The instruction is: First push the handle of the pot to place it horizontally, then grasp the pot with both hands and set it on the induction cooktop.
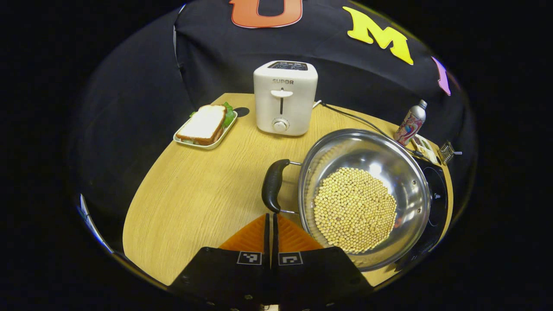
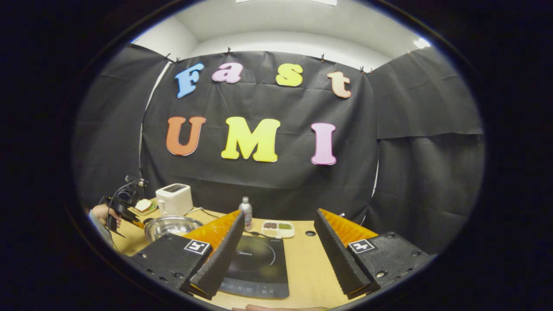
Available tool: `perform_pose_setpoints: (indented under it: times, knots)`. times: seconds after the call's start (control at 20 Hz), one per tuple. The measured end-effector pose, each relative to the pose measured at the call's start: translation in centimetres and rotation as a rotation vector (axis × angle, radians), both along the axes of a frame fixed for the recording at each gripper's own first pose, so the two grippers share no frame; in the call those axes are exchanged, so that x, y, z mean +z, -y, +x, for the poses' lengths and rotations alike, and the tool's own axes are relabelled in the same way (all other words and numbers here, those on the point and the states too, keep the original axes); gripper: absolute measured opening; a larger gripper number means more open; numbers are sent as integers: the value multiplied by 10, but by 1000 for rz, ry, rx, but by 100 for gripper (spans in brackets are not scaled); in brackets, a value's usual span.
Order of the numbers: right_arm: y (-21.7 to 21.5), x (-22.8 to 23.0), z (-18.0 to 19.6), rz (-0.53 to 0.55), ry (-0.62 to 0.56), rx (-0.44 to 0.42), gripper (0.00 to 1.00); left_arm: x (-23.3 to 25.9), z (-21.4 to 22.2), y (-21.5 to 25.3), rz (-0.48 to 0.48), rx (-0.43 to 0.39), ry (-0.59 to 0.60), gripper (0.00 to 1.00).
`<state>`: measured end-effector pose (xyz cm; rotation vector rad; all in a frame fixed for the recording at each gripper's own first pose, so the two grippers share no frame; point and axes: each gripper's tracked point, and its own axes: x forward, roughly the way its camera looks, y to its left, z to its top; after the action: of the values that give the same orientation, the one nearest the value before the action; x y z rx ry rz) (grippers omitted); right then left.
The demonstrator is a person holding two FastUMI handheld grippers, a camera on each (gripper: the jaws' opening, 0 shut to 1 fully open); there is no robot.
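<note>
Left gripper view: left gripper [image 1: 271, 221], fingers pressed together, at the pot [image 1: 365, 194] handle [image 1: 272, 185] — pushing step; next, nudge toward 9 o'clock. Right gripper [image 2: 276, 242] spread.

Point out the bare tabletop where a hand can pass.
Bare wood lies between the sandwich tray, the toaster and the pot handle. Crowded: the pot, bottle and induction cooktop cluster.
</note>
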<state>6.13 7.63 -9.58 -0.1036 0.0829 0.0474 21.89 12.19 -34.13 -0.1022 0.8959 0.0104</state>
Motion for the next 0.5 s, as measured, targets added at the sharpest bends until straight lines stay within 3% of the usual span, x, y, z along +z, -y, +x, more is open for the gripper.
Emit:
perform_pose_setpoints:
  times: [0.15,0.2,0.3,0.35,0.4,0.45,0.5]
  knots:
    - [-21,-15,5,-16,-32,26,100,41,-7,6,-36,-10,99,0]
    - [-26,-20,7,-20,-45,33,98,51,-10,10,-63,-11,126,7]
    - [-36,-31,12,-21,-72,43,98,74,-16,20,-105,-28,185,41]
    - [-40,-36,16,-17,-87,42,98,83,-22,22,-125,-33,204,67]
    - [-44,-41,21,-9,-100,43,98,93,-23,22,-119,-29,234,84]
    - [-49,-46,25,0,-113,46,98,98,-23,22,-108,-24,261,79]
    - [-55,-51,30,8,-125,50,100,108,-23,22,-98,-21,296,98]
